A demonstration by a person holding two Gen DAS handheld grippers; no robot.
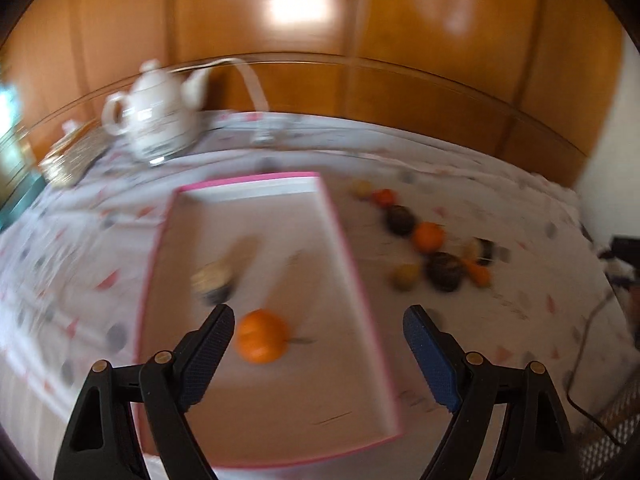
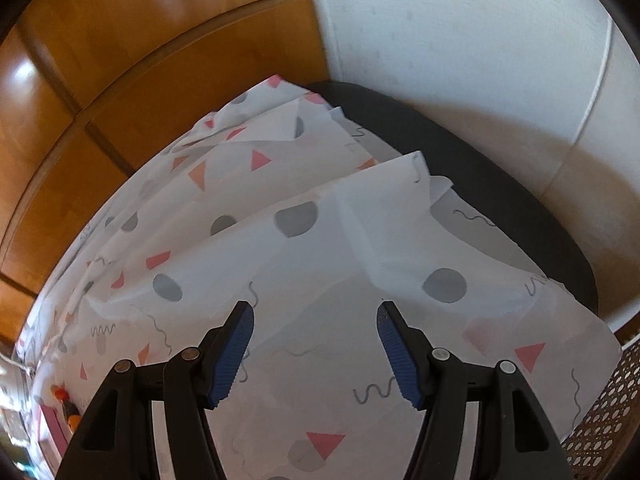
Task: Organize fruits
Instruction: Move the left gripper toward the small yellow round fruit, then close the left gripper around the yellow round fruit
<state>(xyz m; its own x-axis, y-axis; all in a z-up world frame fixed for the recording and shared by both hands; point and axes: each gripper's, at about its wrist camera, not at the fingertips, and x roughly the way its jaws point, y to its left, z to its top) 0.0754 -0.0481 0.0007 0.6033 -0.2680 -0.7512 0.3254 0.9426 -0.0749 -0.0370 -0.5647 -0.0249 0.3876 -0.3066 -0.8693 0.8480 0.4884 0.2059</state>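
Patterned tablecloth only at right, left view adds pink tray, orange, both hand-held grippers agape, empty

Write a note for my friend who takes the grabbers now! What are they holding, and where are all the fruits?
Left gripper: open, empty, above the pink-rimmed tray.
Right gripper: open, empty, over bare patterned tablecloth, away from the fruit.
Done: an orange fruit lies in the tray, with a blurred darker item beyond it.
Left: a cluster of orange, dark and yellowish fruits sits on the cloth right of the tray.
The teapot stands behind the tray.
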